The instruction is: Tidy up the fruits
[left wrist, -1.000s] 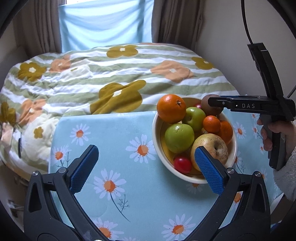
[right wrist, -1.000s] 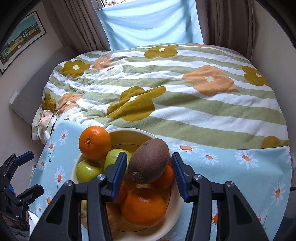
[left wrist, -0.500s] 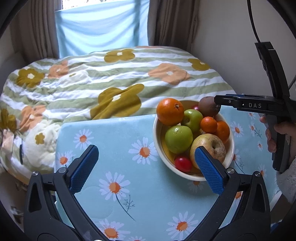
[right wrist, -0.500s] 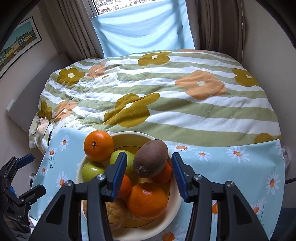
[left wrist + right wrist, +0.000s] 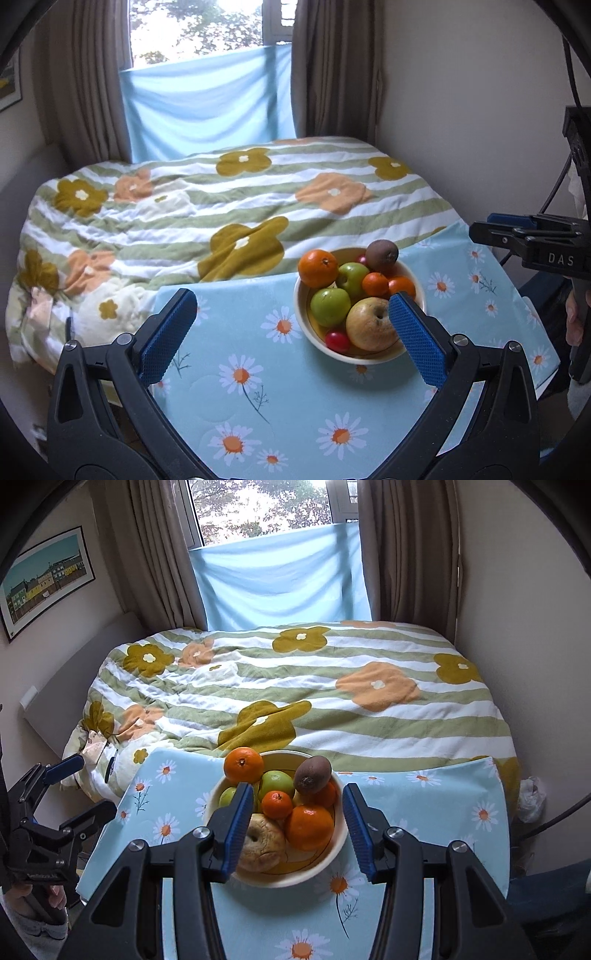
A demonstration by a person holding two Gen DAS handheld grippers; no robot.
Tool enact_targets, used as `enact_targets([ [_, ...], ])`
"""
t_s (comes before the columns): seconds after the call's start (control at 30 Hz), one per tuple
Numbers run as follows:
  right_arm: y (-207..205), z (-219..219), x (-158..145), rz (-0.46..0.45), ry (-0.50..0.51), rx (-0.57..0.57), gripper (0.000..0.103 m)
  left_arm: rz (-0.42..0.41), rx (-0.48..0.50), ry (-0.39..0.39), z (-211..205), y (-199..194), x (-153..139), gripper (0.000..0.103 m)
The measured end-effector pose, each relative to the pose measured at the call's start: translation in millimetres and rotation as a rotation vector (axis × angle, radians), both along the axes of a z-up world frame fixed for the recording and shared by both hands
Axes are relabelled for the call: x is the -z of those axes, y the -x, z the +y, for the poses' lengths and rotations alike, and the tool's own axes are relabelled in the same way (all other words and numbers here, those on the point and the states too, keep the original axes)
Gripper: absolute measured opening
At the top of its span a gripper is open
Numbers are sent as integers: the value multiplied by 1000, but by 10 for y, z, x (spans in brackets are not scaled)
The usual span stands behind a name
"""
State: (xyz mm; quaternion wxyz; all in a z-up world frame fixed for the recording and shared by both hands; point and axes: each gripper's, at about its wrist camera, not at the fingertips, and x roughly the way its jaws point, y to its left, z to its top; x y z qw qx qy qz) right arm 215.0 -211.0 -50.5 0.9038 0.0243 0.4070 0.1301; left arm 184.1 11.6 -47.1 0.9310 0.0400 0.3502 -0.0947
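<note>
A cream bowl (image 5: 354, 357) stands on the daisy-print tablecloth (image 5: 258, 387). It holds a big orange (image 5: 317, 268), two green apples (image 5: 330, 306), a brown kiwi (image 5: 382, 254) at the top of the pile, a mandarin (image 5: 375, 284), a yellowish apple (image 5: 369, 325) and a small red fruit (image 5: 337, 341). My left gripper (image 5: 291, 306) hangs wide open above the cloth, left of and nearer than the bowl. My right gripper (image 5: 297, 812) hovers open above the bowl (image 5: 280, 880), clear of the kiwi (image 5: 312, 774), with nothing between its pads.
A bed with a striped floral quilt (image 5: 240, 206) lies just past the table's far edge. A plain wall (image 5: 461, 129) closes the right side. Curtains and a window stand behind the bed. A hand (image 5: 576, 317) holds the right gripper's handle at the table's right edge.
Both grippers have risen and drawn back, so the bowl looks smaller and lower. The right fingers, which framed the kiwi, now stand nearer than it. The fruit has not moved.
</note>
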Motion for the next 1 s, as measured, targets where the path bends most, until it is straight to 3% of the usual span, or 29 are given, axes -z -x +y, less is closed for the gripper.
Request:
enact_targets([
  [0.13,395,-64,-237,-37,39,22,48,-32,-57,16,-72,352,-256,103],
  [0.27,773,-207,-376,-69,44,55,75,-48,-87,49,-133,721,-404,103],
  [0.47,1252,-322,-432,-98,78,110,100,-75,-136,45,-249,1231,-466,103],
  [0.7,1616,-437,-341,-89,70,168,102,-105,-153,25,-340,1586,-467,103],
  [1.0,1793,-491,-406,-112,66,191,102,-130,-142,15,-420,1728,-527,103],
])
